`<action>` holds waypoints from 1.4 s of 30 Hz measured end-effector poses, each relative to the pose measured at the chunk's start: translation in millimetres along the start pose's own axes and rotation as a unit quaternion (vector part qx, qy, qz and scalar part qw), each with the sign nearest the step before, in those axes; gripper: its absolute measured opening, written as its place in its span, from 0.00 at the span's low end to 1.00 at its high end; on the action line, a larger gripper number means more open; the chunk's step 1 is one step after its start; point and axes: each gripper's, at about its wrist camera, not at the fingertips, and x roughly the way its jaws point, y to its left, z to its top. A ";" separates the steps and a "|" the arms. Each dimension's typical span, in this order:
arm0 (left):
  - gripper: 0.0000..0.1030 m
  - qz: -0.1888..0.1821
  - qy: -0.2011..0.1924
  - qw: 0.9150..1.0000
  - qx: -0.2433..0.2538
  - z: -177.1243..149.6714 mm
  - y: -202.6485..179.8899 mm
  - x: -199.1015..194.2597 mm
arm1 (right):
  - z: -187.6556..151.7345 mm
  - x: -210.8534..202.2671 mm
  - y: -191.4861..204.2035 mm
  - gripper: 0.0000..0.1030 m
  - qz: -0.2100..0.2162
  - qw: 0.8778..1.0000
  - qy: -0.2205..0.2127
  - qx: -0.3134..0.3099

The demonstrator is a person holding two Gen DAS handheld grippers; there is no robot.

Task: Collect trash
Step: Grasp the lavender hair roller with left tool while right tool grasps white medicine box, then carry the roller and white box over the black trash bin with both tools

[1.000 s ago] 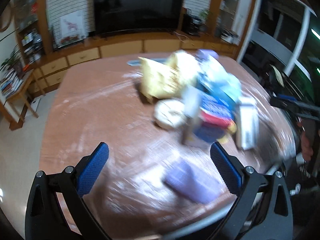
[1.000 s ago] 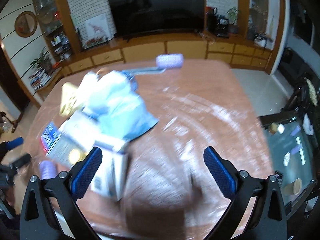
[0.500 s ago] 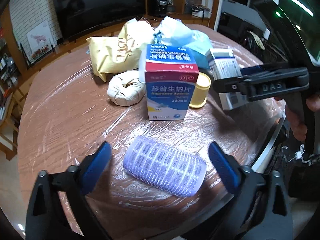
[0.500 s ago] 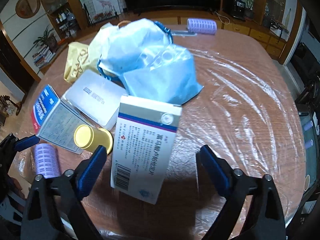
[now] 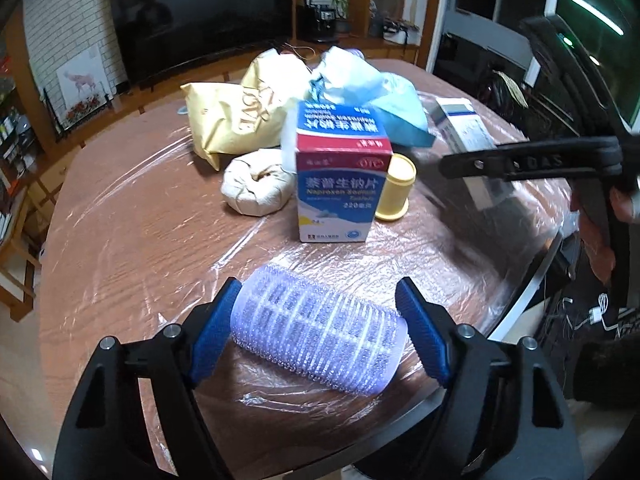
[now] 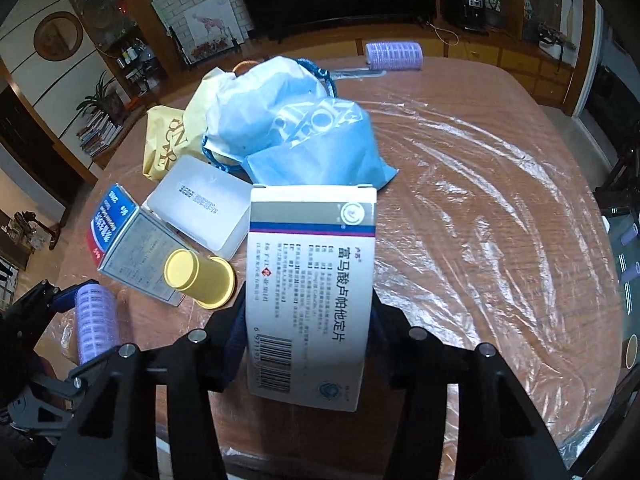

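My round tabletop (image 6: 500, 184), brown wood under a wrinkled clear plastic sheet (image 5: 132, 216), carries a heap of trash toward its middle. The biggest pieces are a pale blue plastic bag (image 6: 288, 128) piled at the centre and a yellow paper bag (image 5: 244, 112) leaning against it on the side toward the television wall. Just in front of them a red, white and blue medicine box (image 5: 340, 184) stands upright, with a translucent plastic case (image 6: 200, 204) beside it. My right gripper (image 6: 306, 320) has just been closing and now clamps the white medicine box with the barcode (image 6: 312, 292) from both long sides, near the tabletop's near edge; the pads are pressed against the cardboard. A knotted beige bundle (image 5: 258, 188) lies between the yellow paper bag and the upright box. A purple hair roller (image 5: 320, 336) lies on its side at the near edge, between the blue pads of my left gripper (image 5: 320, 332), whose jaws have just been closing; the left pad looks to touch one end, but I cannot tell whether the right one presses the other. A second purple roller (image 6: 394, 55) sits at the far edge. An upturned yellow cup (image 6: 200, 276) stands touching the upright box.
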 end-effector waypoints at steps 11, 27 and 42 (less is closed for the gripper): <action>0.77 -0.025 -0.021 0.999 -0.042 0.2 5.5 -18.4 | -15.7 -32.1 1.6 0.50 0.069 0.997 -0.007 0.024; 0.77 -0.054 -0.030 0.998 -0.001 -23.6 -14.0 -52.7 | -73.0 -58.6 41.7 0.50 0.107 0.994 0.033 0.014; 0.77 -0.023 -0.004 0.999 -0.046 -67.3 -65.4 -55.9 | -131.0 -64.9 28.8 0.50 0.131 0.985 0.096 -0.051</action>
